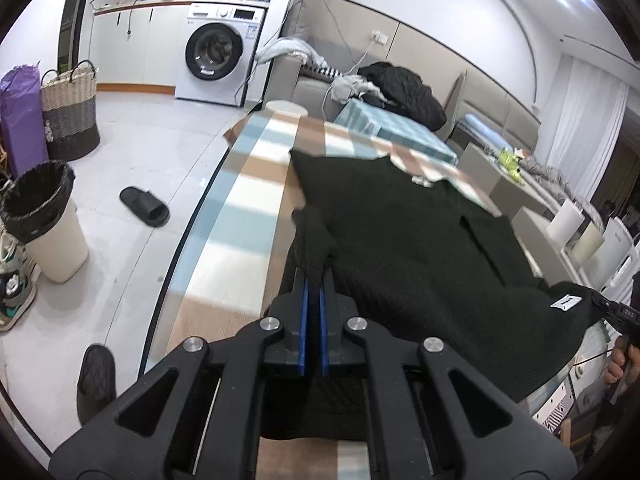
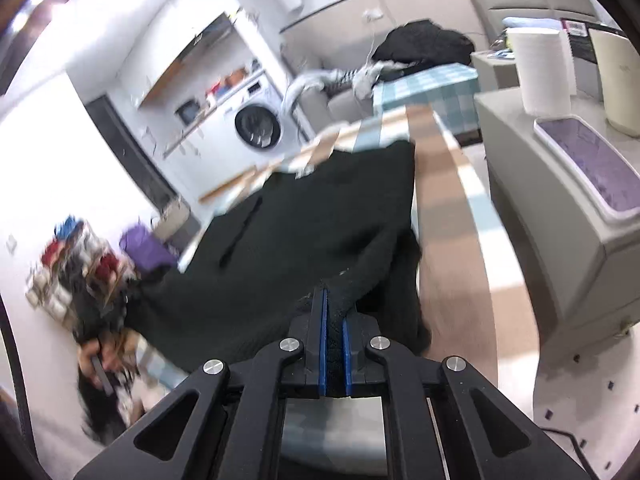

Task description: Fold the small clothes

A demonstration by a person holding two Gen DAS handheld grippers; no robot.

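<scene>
- Garment: a black knitted sweater (image 1: 420,248) lies spread on the bench (image 1: 248,184), which carries a checked cloth of brown, blue and white. Its far edge reaches toward the far end of the bench; its near edge is raised off the surface at two points.
- Left claw (image 1: 314,280): clenched on a bunched fold of the sweater's near edge, close to the left long edge of the bench. Knit fills the gap between the blue pads.
- Right claw (image 2: 335,300): likewise clenched on the sweater (image 2: 312,216), at the near edge on the side toward the right long edge of the bench (image 2: 460,216). This view is motion-blurred.
- Governing relation: the body of the sweater extends straight ahead of both claws, its long axis running along the bench away from them. Neither claw is clearly nearer; each holds one end of the same near edge.
- Judgement: carrying this edge forward over the body, toward the far edge, would fold the sweater across its length. Both claws should travel level, or the fold will skew.
</scene>
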